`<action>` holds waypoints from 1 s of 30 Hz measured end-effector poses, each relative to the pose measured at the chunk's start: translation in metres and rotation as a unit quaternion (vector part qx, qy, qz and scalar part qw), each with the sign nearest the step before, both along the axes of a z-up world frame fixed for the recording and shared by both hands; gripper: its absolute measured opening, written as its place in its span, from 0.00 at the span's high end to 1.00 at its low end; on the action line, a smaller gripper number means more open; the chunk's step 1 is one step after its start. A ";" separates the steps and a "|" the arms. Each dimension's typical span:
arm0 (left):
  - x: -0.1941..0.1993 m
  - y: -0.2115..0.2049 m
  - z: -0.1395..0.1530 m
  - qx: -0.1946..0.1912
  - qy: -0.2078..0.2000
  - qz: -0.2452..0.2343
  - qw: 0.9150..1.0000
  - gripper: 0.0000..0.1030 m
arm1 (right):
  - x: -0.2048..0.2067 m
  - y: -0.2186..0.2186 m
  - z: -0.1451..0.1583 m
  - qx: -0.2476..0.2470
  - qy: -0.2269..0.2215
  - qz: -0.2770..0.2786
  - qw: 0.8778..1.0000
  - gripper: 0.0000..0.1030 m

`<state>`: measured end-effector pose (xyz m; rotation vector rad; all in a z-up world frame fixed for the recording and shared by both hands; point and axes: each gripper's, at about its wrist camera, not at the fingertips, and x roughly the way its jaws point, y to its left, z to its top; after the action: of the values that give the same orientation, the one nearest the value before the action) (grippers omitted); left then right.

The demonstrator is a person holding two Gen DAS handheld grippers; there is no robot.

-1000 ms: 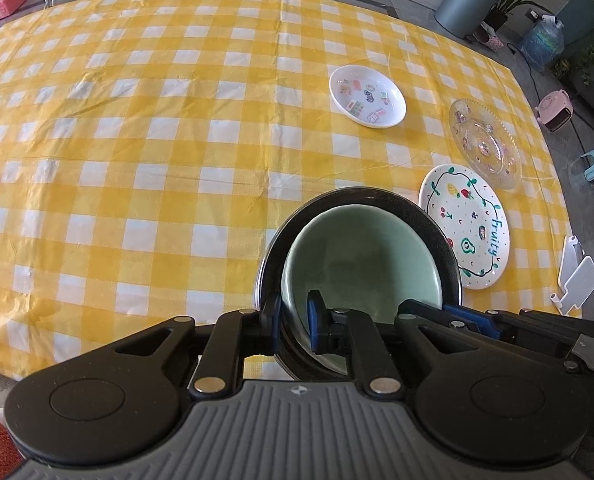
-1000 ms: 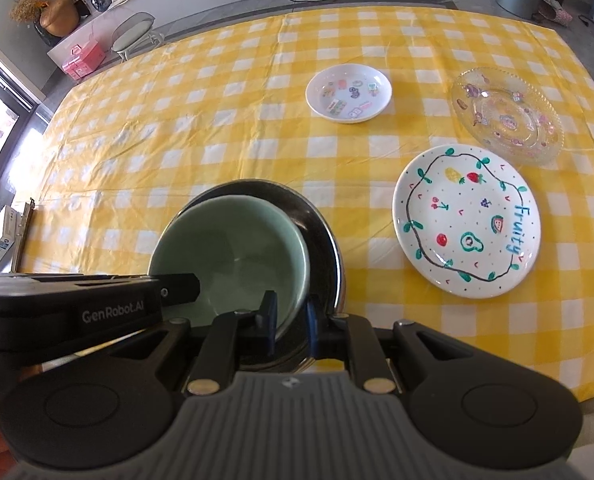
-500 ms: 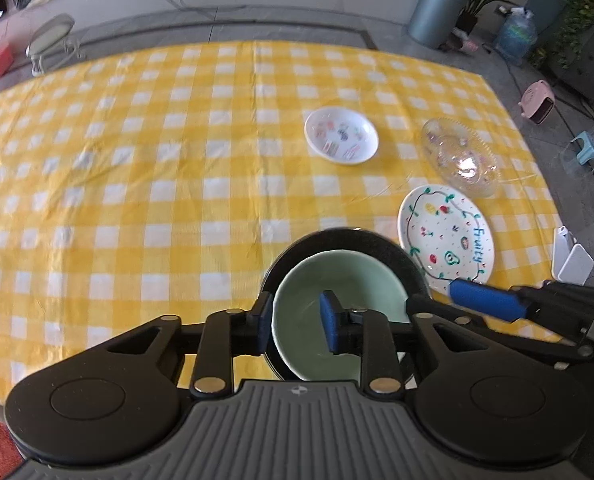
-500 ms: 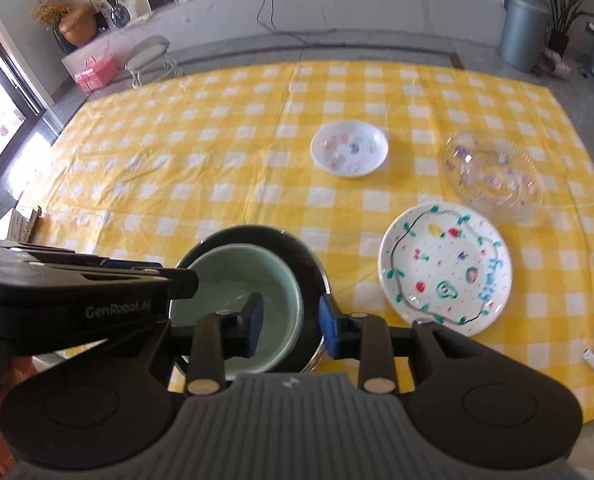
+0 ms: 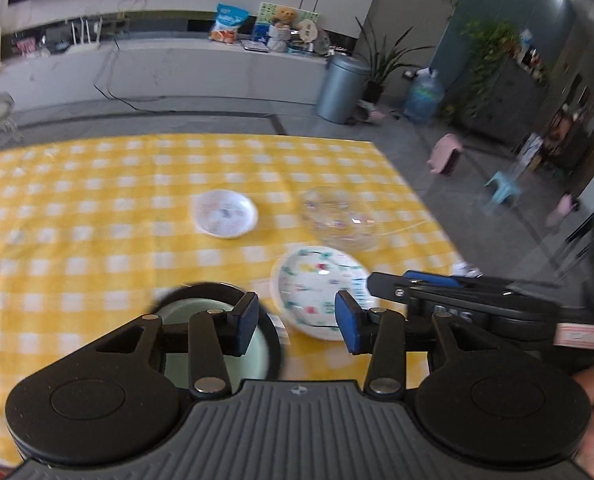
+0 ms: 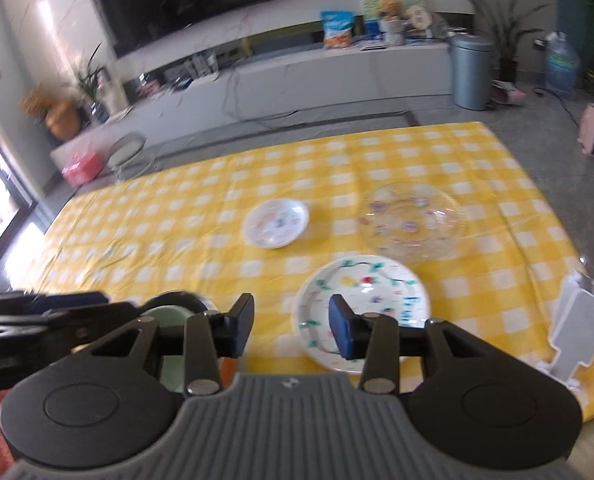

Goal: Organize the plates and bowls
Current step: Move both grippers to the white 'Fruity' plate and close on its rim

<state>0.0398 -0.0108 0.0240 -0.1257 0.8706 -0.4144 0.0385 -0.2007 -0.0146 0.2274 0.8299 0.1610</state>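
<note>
A pale green bowl (image 5: 177, 312) sits nested in a dark bowl (image 5: 275, 356) at the near table edge, half hidden behind my left gripper (image 5: 295, 322). Its jaws are opening with nothing between them, and it hangs above the stack. My right gripper (image 6: 291, 330) is also opening and empty, lifted over the gap between the green bowl (image 6: 169, 316) and the white fruit-painted plate (image 6: 363, 284). Farther back lie a small white dish (image 6: 277, 224) and a clear glass plate (image 6: 411, 220). Both views are blurred.
The yellow checked tablecloth (image 5: 97, 208) covers the table. A white phone stand (image 6: 577, 332) sits at its right edge. Beyond the table are a grey bin (image 5: 343, 88), a low white cabinet and plants.
Both grippers let go of the nested bowls, opened their jaws, rose and tilted up and back, so the room beyond the table now shows. The bowls stay on the cloth.
</note>
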 end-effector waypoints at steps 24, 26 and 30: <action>0.144 -0.078 -0.091 0.137 0.158 -0.043 0.977 0.56 | 0.068 -0.105 -0.124 0.122 0.110 -0.115 0.980 0.70; 0.155 -0.082 -0.099 0.166 0.164 -0.054 0.971 0.57 | 0.073 -0.108 -0.132 0.121 0.115 -0.115 0.979 0.73; 0.176 -0.083 -0.114 0.168 0.197 -0.068 0.964 0.60 | 0.081 -0.111 -0.146 0.130 0.130 -0.114 0.976 0.74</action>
<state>0.2154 -0.0938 -0.0896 0.1721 1.3357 -0.3686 0.1194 -0.3115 -0.1605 0.5967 1.0343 0.0218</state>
